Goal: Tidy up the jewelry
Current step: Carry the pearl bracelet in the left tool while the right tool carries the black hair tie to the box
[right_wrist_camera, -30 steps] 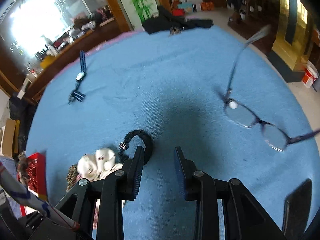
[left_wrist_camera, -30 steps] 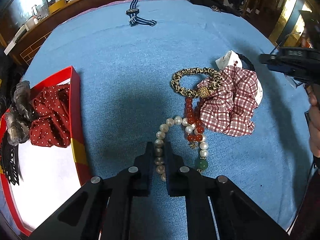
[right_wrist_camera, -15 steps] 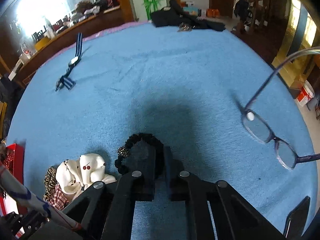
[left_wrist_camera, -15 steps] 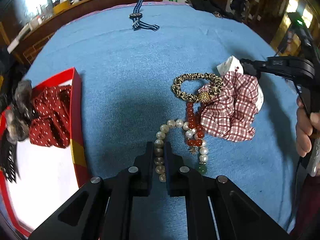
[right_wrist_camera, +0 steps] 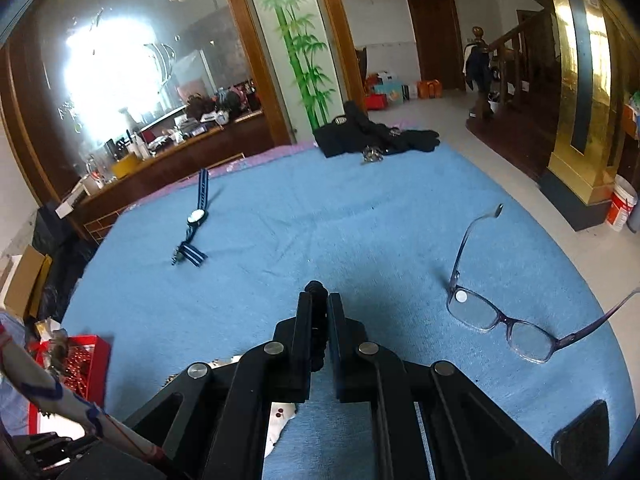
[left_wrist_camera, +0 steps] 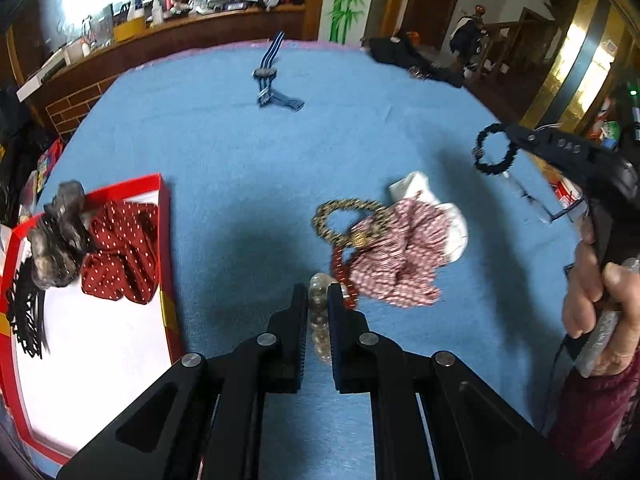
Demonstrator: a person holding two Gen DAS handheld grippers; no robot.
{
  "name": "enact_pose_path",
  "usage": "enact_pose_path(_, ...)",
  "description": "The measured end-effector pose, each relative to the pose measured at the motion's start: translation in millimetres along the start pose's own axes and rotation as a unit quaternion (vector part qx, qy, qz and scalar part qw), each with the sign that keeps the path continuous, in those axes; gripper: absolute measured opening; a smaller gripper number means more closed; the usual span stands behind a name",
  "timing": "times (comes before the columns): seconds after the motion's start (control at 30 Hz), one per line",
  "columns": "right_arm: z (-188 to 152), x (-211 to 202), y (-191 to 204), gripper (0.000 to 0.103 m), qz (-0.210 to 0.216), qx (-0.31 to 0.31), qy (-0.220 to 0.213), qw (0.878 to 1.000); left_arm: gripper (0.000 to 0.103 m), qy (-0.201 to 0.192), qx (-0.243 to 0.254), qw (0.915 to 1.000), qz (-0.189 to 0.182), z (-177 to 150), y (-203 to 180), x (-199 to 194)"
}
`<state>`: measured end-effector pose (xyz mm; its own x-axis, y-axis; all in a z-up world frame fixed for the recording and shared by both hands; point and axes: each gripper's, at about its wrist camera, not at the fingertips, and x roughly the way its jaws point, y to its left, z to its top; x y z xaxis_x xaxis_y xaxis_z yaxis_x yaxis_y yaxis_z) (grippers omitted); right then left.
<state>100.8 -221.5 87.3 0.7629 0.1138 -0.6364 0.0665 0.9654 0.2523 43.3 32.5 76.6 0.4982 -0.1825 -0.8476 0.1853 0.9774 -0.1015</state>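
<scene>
Here the left gripper [left_wrist_camera: 318, 292] is closed on one pearl bracelet [left_wrist_camera: 319, 314], whose bead string runs lengthwise between the fingers, pointing away from the camera over the blue cloth [left_wrist_camera: 224, 152]. The right gripper [right_wrist_camera: 319, 300] is pinched shut on one black beaded bracelet [left_wrist_camera: 494, 150], which hangs clear of the cloth as an open ring facing the left camera. On the cloth lie one leopard-print hair tie [left_wrist_camera: 344, 216], one checked scrunchie [left_wrist_camera: 400, 256] and one pair of glasses [right_wrist_camera: 500, 320]. The red box [left_wrist_camera: 166, 216] holds one dotted red scrunchie [left_wrist_camera: 120, 252].
</scene>
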Motion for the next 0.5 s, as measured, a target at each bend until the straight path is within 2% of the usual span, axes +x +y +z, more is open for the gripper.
enact_pose_path(0.33,-8,-17,14,0.007,0.039,-0.018,-0.005,0.999,0.009,-0.03,0.015,0.9994,-0.003,-5,-14,-34)
enact_pose_path(0.5,-35,-39,25,0.007,0.084,-0.022,0.012,0.996,0.009,-0.043,0.013,0.9989,0.007,-15,-8,-45)
